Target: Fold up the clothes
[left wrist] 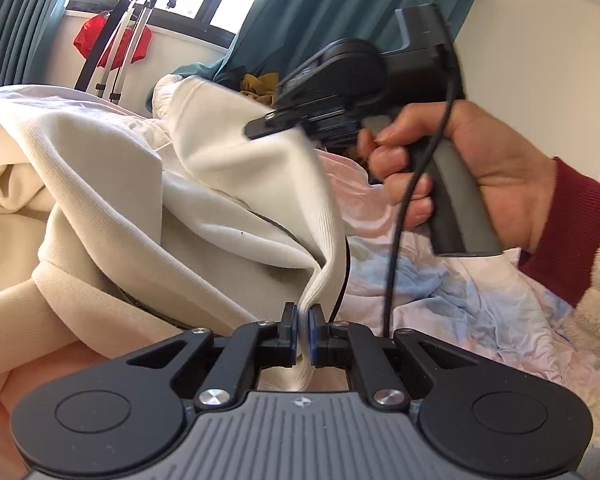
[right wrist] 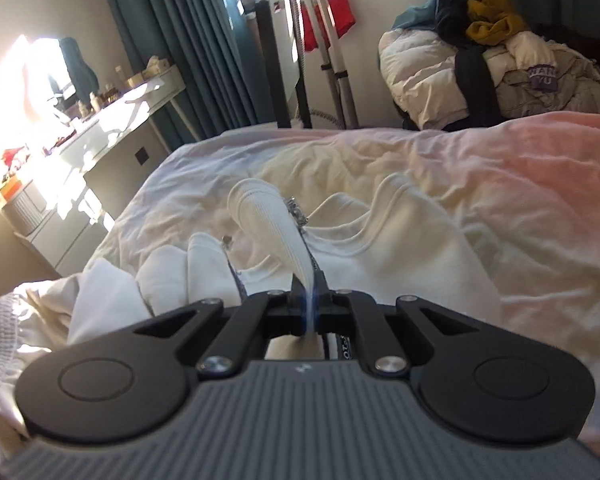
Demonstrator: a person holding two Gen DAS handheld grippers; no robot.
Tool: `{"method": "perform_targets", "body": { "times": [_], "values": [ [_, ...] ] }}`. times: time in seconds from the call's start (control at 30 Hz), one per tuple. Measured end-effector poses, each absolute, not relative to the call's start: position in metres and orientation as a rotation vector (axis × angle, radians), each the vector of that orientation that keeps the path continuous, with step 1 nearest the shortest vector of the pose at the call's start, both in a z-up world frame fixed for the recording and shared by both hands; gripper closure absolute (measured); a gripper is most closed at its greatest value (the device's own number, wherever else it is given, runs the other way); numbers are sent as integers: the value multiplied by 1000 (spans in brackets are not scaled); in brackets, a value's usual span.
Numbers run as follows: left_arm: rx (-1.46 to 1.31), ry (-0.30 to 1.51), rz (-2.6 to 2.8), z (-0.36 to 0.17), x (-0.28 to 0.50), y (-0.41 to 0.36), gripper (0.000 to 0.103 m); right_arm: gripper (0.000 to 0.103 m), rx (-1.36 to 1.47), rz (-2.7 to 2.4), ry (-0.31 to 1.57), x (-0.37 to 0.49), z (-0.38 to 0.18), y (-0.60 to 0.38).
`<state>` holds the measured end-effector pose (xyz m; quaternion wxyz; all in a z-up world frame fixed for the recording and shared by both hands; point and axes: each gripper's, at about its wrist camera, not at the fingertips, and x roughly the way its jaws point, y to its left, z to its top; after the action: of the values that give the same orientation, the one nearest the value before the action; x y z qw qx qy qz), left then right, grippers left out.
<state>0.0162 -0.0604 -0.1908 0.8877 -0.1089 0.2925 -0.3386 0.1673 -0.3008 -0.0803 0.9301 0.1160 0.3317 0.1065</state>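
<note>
Cream sweatshirt (left wrist: 112,184) heaped on my bed's pastel sheet (left wrist: 460,292), my left gripper (left wrist: 300,316) pinching its ribbed hem, my right gripper (right wrist: 310,300) clamped on ribbed edge too.

A cream sweatshirt (left wrist: 112,184) with ribbed hem is lying rumpled across the left and centre of the frame, its ribbed edge rising toward lower centre; a zipper, possibly, is showing along it (right wrist: 298,212).

Both wrist views low, close over bed (right wrist: 500,152); face window; share cream garment (left wrist: 112,184).
</note>
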Motion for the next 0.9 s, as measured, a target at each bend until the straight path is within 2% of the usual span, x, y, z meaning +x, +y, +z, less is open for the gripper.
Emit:
{"method": "perform_targets", "body": {
  "times": [0.1, 0.2, 0.43, 0.63, 0.8, 0.9],
  "values": [
    [-201, 580, -705, -187, 14, -66, 97, 97, 325, 83, 570, 129, -59, -347],
    [-186, 550, -714, -182, 11, -69, 95, 97, 388, -74, 492, 81, -61, -393],
    [-117, 547, -712, -184, -1, -84, 91, 97, 607, -308, 432, -20, -140, -446],
    [-98, 588, -698, -187, -2, -96, 86, 97, 845, -386, 592, -24, -194, -473],
    [-81, 622, -686, -190, -2, -107, 71, 95, 1086, -367, 555, -29, -225, -488],
    [-83, 638, -681, -190, -10, -106, 67, 93, 1173, -351, 515, -28, -231, -490]
  ]
}}
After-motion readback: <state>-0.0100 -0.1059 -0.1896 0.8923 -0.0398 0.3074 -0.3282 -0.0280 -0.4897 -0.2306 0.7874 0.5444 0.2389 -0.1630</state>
